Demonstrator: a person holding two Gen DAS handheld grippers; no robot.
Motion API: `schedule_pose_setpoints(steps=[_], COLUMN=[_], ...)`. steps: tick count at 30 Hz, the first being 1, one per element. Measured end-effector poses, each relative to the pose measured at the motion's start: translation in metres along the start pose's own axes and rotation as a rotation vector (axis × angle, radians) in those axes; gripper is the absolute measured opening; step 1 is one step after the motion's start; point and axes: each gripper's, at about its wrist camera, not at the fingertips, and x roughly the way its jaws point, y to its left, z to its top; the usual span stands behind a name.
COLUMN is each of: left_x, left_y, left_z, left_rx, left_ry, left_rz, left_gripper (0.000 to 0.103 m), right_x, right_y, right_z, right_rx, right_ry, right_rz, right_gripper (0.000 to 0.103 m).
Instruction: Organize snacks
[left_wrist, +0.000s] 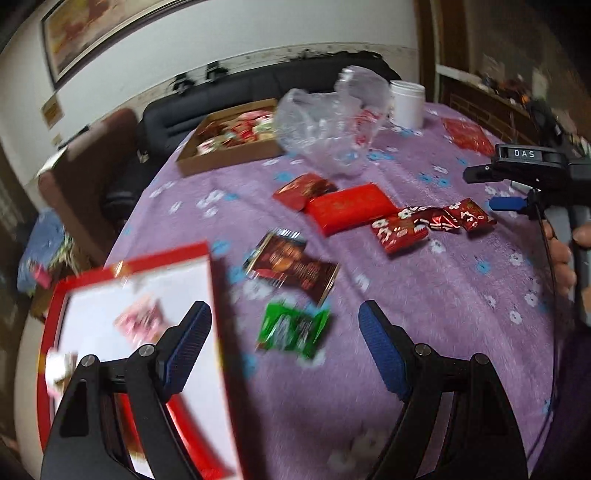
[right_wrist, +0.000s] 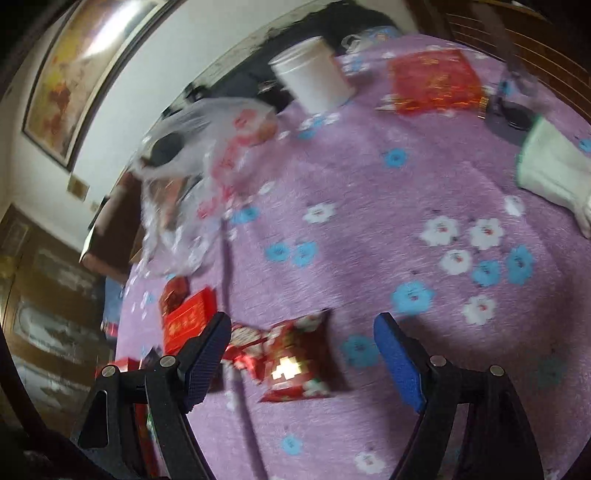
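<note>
- Snacks scattered across the purple floral tablecloth (left_wrist: 424, 295): green packet (left_wrist: 293, 330) nearest the left gripper (left_wrist: 284, 332), brown biscuit packet (left_wrist: 291, 267) just beyond, flat red packet (left_wrist: 349, 208) and small dark-red packet (left_wrist: 304, 190) mid-table, crumpled red foil wrappers (left_wrist: 432, 223) beside them.
- Left gripper wide open, gripping nothing; green packet framed between the pads but apparently below and apart from them.
- Right gripper (right_wrist: 301, 363) likewise spread wide, empty; red foil packet (right_wrist: 299, 360) lying between its fingers on the cloth, contact impossible to tell through the blur.
- Red-rimmed white box (left_wrist: 140, 332) at the table's left edge, already holding a pink sweet; brown cardboard tray (left_wrist: 229, 147) at the far side also filled with snacks.
- Risk of a missed pinch: thin, slippery foil likely to slide or crumple out from closing pads.
- Risk of bunching soft cloth into the grip along with a flat packet, dragging neighbours.
- Risk of clipping the box rim with the left finger, now overlapping it in view, and tipping the box off the edge.
- Risk of grabbing two overlapping red wrappers together.
- Clear plastic bag (left_wrist: 328, 122) and white jar (left_wrist: 406, 103) far enough back to pose little hazard.
</note>
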Motion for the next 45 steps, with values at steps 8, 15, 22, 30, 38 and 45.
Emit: schedule_pose_setpoints(steps=[8, 15, 22, 30, 38, 45], left_x=[0.034, 0.059, 0.095, 0.113, 0.109, 0.1], left_y=[-0.049, -0.077, -0.083, -0.08, -0.078, -0.068], left_z=[0.029, 0.047, 0.06, 0.058, 0.058, 0.051], left_rx=[0.161, 0.149, 0.039, -0.047, -0.046, -0.06], left_ry=[-0.017, 0.041, 0.148, 0.191, 0.148, 0.126], left_rz=[-0.042, -0.131, -0.174, -0.18, -0.181, -0.203], left_gripper=[0.082, 0.082, 0.082, 0.082, 0.05, 0.049], right_x=[0.026, 0.031, 0.029, 0.031, 0.037, 0.036], right_y=[0.014, 0.029, 0.027, 0.03, 0.046, 0.044], right_z=[-0.008, -0.015, -0.015, -0.015, -0.025, -0.025], right_rx=[-0.062, -0.189, -0.186, -0.196, -0.325, -0.334], right_ry=[0.08, 0.046, 0.037, 0.033, 0.022, 0.014], right_rz=[-0.085, -0.219, -0.22, -0.232, -0.333, -0.34], right_gripper=[0.063, 0.044, 0.044, 0.046, 0.047, 0.04])
